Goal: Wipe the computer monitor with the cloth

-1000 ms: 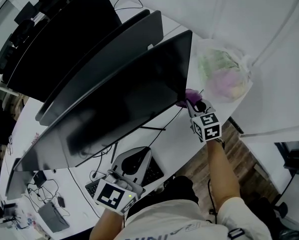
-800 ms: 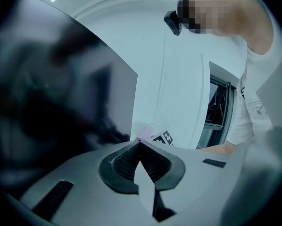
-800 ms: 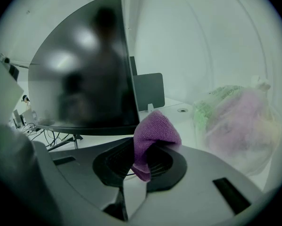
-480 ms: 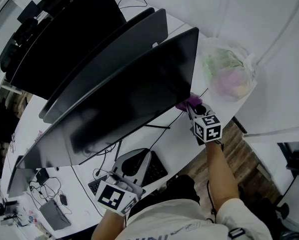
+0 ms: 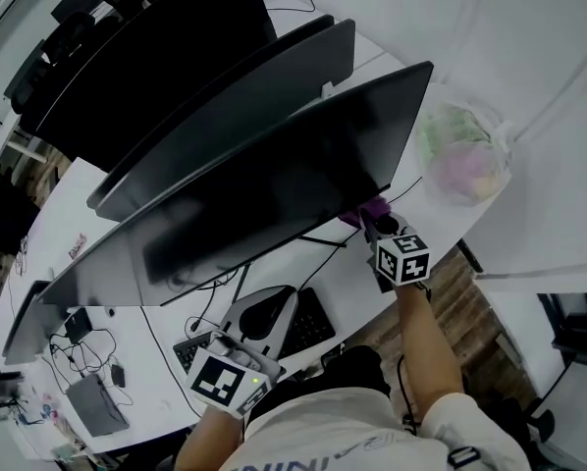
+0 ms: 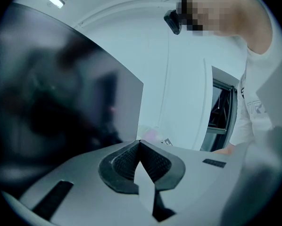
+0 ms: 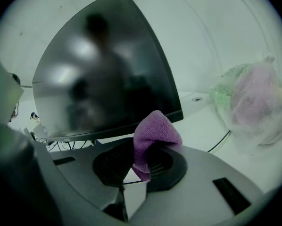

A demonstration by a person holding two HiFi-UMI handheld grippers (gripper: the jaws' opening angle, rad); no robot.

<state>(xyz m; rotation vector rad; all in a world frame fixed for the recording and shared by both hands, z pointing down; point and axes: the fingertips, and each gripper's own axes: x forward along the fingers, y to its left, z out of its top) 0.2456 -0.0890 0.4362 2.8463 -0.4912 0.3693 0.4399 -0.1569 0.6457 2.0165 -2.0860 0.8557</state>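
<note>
The right gripper point(image 7: 143, 166) was clenched on a purple cloth point(image 7: 155, 131), with a fold bunched up between its 2 jaws. The cloth sat at the lower right corner of the nearest monitor point(image 7: 103, 79), by its bottom edge; contact could not be made out. Further right, a clear plastic bag point(image 7: 254, 102) of green and pink stuff lay on the white desk point(image 7: 197, 119). The left gripper point(image 6: 140, 157) was closed tight with nothing in it, held low near the monitor's stand base point(image 5: 264, 312) and a dark keyboard point(image 5: 308, 325).
</note>
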